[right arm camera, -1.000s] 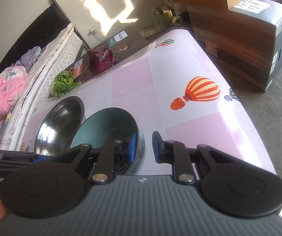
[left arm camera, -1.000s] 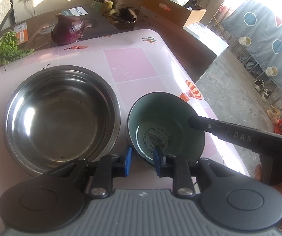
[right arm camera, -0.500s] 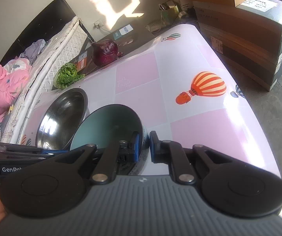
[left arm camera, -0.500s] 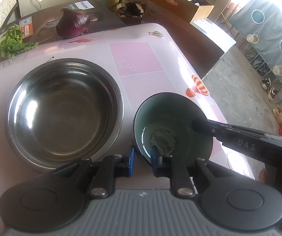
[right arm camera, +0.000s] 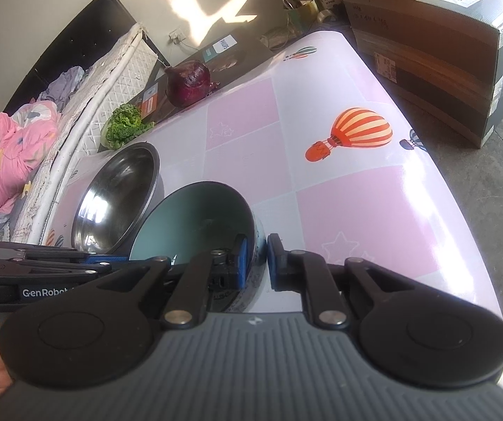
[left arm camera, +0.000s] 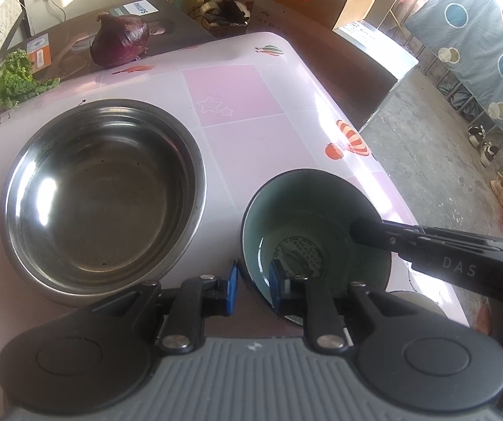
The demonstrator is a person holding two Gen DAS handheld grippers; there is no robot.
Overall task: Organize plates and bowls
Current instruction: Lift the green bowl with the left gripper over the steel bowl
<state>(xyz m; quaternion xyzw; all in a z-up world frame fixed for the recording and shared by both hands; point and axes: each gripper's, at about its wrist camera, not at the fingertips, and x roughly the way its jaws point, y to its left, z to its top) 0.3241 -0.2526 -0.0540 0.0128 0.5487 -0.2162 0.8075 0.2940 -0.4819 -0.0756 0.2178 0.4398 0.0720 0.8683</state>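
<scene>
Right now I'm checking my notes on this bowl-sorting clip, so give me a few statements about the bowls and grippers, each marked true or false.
1. The small teal ceramic bowl sits inside the large stainless steel bowl. False: they stand side by side on the pink checked tablecloth.
2. The left gripper clamps the teal bowl's near rim. True.
3. The right gripper grips the steel bowl. False: it is shut on the teal bowl's rim, one finger inside, one outside.
4. The steel bowl is empty. True.
5. A dark red onion lies beyond the tablecloth. True.
</scene>
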